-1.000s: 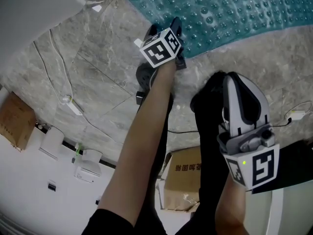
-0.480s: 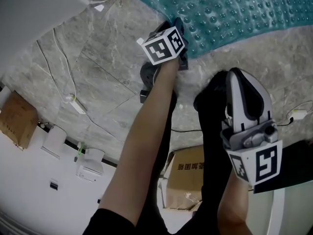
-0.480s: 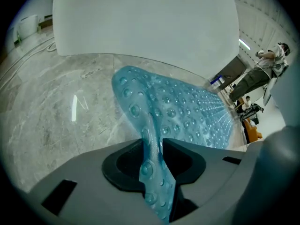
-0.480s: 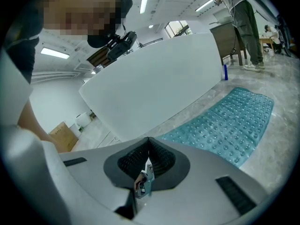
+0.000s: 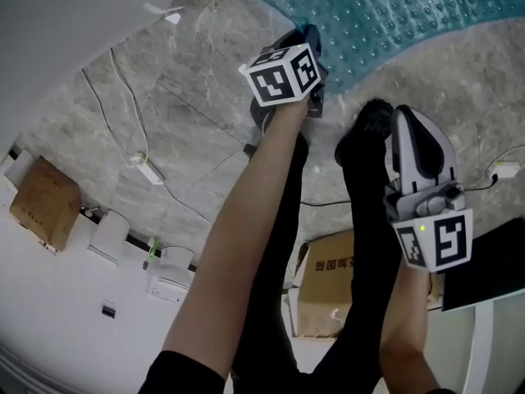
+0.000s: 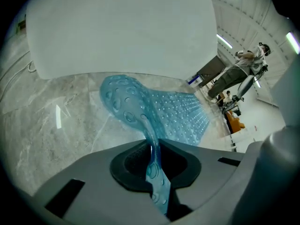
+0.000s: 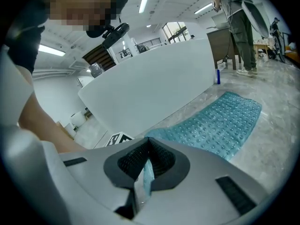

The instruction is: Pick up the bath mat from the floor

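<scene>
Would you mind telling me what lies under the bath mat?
Grey stone floor shows around the bath mat, whose near edge is lifted. What lies beneath the flat part is covered.

The bath mat (image 5: 394,15) reads as soft, translucent teal plastic, glossy and studded with raised bubbles. The floor (image 5: 189,113) is grey veined stone, polished enough to catch the light. The left gripper (image 6: 156,168) and right gripper (image 7: 146,170) show matt grey plastic shells and black ribbed pads (image 7: 130,162). The cardboard box (image 5: 45,203) looks dull brown.
</scene>
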`<state>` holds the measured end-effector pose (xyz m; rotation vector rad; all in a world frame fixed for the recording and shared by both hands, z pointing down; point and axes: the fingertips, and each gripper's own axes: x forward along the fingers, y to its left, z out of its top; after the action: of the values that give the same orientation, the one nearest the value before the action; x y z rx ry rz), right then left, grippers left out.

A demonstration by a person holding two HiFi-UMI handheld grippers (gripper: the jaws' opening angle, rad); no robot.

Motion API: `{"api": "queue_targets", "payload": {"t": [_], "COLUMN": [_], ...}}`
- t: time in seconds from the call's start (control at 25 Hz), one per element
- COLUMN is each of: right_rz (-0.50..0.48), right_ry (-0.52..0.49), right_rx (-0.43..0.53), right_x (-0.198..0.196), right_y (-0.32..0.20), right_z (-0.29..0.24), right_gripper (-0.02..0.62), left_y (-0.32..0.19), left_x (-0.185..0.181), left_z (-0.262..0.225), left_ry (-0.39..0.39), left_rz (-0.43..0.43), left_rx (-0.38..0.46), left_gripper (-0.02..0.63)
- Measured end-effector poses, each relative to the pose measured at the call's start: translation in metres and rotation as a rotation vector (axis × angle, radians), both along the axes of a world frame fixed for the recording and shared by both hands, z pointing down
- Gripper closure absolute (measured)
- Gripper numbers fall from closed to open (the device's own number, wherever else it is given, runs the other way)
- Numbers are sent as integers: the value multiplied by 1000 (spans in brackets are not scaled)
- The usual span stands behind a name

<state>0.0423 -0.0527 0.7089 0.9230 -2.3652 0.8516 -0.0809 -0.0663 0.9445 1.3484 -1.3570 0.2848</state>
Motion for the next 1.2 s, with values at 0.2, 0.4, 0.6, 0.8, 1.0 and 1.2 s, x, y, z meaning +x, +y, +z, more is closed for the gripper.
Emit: {"api": "queue_targets", "payload": {"t": [0.2, 0.4, 0.6, 0.8, 1.0, 1.2], "right_rz": [11, 53, 97, 143, 161, 168], "right_ry": [0, 14, 20, 3, -17, -11], "right_rx": [23, 80, 132, 179, 209, 249], "right_x": [14, 45, 77, 100, 123, 156], "right_y": [-5, -29, -43, -53, -47, -42], "right_z": [-64, -142, -226, -305, -374, -426], "right_gripper": [583, 583, 583, 583, 583, 583], "left_y": [-14, -26, -34, -41, -31, -24], "left_x": [31, 63, 85, 104, 127, 141], "left_z": [-68, -149, -232, -310, -392, -466], "left_ry": [-1, 80, 102, 107, 129, 110], "left_rz": [94, 70, 79, 100, 152, 189], "left_rx": [51, 101, 109, 113, 145, 196], "left_gripper": [560, 566, 568, 569, 568, 568]}}
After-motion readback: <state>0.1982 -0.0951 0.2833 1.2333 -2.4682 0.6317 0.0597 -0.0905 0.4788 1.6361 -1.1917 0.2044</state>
